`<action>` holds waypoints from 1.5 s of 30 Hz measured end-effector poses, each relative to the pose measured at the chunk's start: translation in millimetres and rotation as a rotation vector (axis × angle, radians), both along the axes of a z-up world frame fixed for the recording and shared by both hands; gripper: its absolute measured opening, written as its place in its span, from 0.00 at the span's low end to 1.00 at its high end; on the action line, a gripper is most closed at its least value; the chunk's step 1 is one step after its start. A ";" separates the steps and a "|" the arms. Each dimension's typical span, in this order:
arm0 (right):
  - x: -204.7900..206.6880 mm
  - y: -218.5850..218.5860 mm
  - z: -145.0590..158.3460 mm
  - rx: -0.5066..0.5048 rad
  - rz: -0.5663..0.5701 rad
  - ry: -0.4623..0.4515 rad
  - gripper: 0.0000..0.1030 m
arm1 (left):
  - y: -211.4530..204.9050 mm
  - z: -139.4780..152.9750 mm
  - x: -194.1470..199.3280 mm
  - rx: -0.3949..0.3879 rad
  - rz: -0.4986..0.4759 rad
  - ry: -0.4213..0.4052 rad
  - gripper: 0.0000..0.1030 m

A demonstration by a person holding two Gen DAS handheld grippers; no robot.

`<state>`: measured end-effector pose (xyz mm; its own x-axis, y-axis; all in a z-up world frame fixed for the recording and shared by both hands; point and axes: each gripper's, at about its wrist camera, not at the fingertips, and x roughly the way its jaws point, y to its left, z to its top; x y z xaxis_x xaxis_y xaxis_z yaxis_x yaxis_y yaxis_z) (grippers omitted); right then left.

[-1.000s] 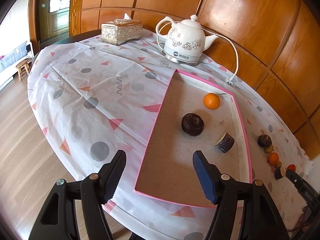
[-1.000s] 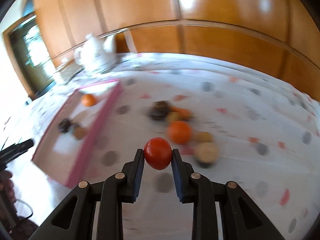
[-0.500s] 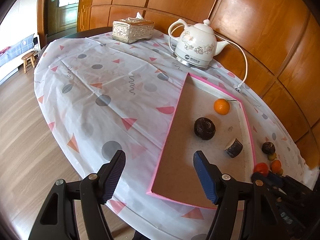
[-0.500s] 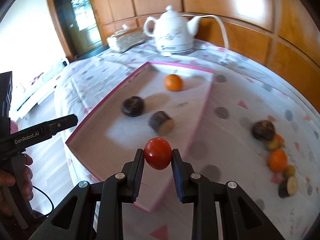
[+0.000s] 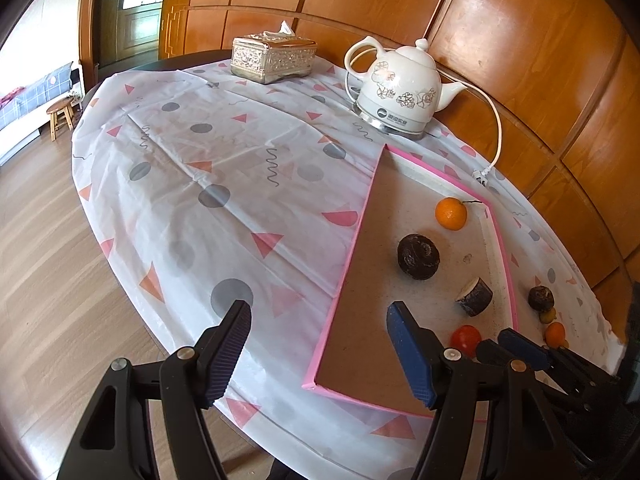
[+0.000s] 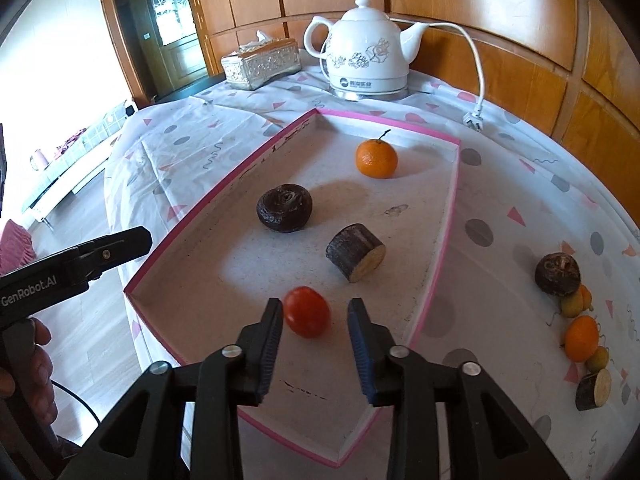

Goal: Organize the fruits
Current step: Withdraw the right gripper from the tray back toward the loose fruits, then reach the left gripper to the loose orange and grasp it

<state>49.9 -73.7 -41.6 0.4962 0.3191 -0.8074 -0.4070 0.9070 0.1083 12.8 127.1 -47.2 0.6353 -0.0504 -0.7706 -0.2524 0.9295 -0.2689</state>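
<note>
Since half a second ago your right claw [image 6: 315,326] has let go: jaws apart, tomato [image 6: 307,311] loose between them on the tray [image 6: 440,236] floor.

Right view: four pieces in the tray, five or so left in the pile [image 6: 580,320] on the counter.

Left view: left claw [image 5: 320,346] wide open, empty, at the tray's near corner.

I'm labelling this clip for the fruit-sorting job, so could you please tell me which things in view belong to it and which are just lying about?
Part of the job:
- pink-edged tray
- red tomato, lying in the tray between the open right gripper fingers
- orange, dark fruit and cut piece in the tray
- fruit pile on the cloth

Just lying about:
- white kettle
- tissue box
</note>
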 end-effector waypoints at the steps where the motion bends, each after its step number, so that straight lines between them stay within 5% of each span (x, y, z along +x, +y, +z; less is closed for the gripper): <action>1: -1.5 -2.5 1.0 0.003 -0.010 -0.001 0.34 | -0.5 0.5 0.0 0.001 -0.001 -0.002 0.69; 12: -27.9 -48.9 14.5 0.019 -0.147 -0.057 0.37 | -10.2 6.1 -1.2 0.009 -0.033 -0.017 0.69; 35: -71.0 -220.7 -13.9 0.032 -0.671 -0.008 0.37 | -38.3 14.7 0.5 0.048 -0.124 -0.022 0.69; 45: -84.6 -247.8 -16.4 0.036 -0.751 -0.008 0.37 | -66.4 22.2 4.5 0.071 -0.234 -0.039 0.69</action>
<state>-34.7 -321.5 -58.0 0.5966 -0.0809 -0.7985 0.3187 0.9370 0.1432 17.3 60.7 -25.0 0.6423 -0.1467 -0.7523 -0.0184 0.9783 -0.2065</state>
